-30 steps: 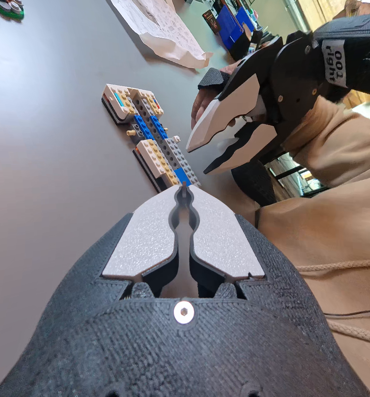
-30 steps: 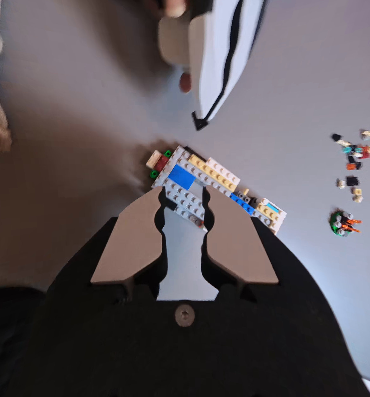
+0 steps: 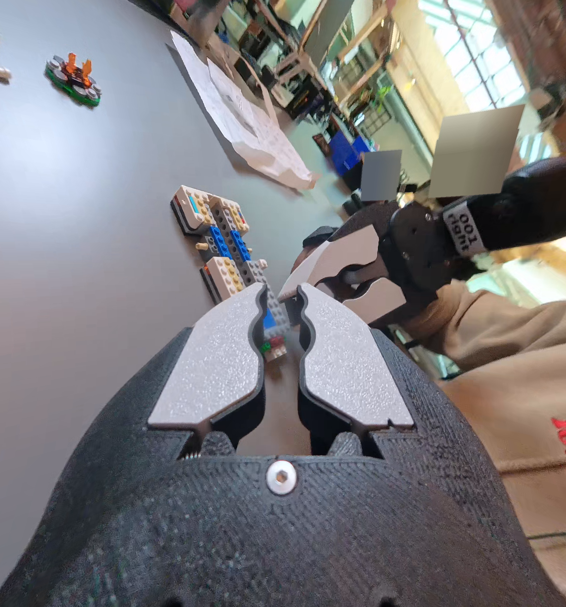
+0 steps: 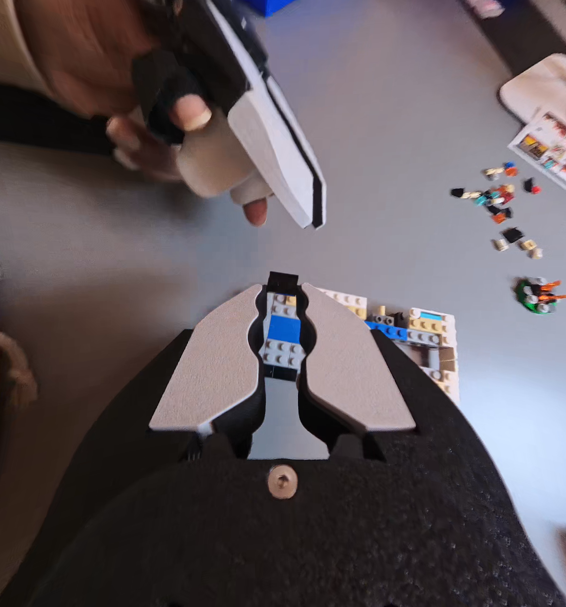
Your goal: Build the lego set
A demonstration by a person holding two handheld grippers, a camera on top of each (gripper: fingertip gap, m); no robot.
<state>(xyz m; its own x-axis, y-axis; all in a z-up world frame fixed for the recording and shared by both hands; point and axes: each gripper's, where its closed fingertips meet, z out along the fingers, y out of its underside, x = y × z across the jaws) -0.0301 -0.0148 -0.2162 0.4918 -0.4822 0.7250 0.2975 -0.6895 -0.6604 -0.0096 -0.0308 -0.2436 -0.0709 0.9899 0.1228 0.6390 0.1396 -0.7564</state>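
right gripper (image 4: 282,289) pinching the near end of the long brick model (image 3: 220,244) flat on the grey table (image 3: 78,230), seemingly to steady it, left gripper (image 3: 280,292) hovering slightly spread just beside that end, gripping nothing.

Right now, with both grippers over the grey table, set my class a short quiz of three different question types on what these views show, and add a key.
1. True or false: the fingers of the left gripper are closed tight against each other.
2. What shows between the fingers of the right gripper? A) a sheet of paper B) one end of the brick model C) a loose orange piece
3. Fill in: the small round build standing apart on the table has orange pieces on a ____ base.

Key: 1 false, there is a clear gap between them; 2 B; 3 green.
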